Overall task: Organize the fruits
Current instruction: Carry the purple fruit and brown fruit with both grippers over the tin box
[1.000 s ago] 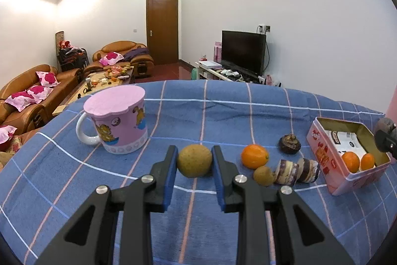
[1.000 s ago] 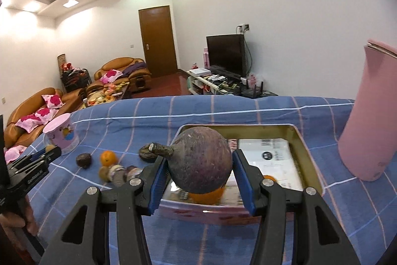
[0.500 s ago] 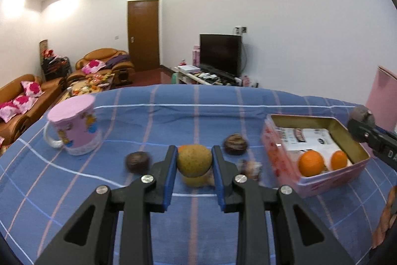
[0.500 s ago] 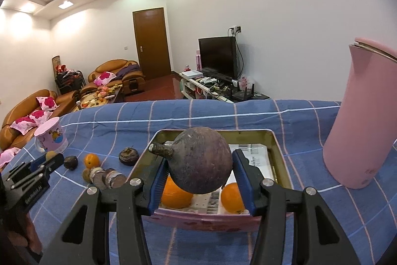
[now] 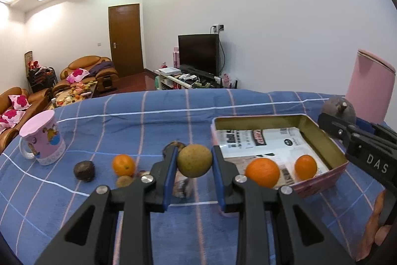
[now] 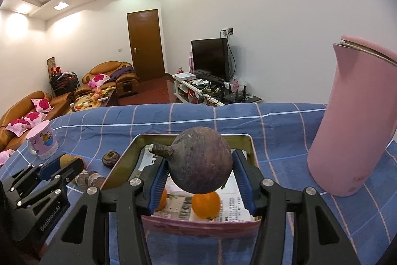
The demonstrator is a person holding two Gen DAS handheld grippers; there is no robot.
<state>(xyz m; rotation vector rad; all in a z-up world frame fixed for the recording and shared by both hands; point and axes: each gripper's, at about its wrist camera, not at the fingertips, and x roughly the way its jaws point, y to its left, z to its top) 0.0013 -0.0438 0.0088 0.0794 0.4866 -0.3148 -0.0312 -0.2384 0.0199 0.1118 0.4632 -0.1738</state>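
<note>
Mug (image 5: 41,138) sits at left of the left-wrist frame on the blue-checked counter (image 5: 148,116); loose fruit lies beside it: a dark fruit (image 5: 84,170) and an orange (image 5: 123,165). Left gripper (image 5: 194,165), frame centre, is clamped on a yellow-brown round fruit (image 5: 194,160), held clear of the cloth. Tin box (image 5: 330,145) lies to its right, two oranges (image 5: 262,171) inside. Right gripper (image 6: 197,170) grips a dark purple stemmed fruit (image 6: 201,163), stem pointing frame-left, directly above the tin's near half. Judgement: right hand is nearer the drop; left must travel rightward over the tin's near wall.
</note>
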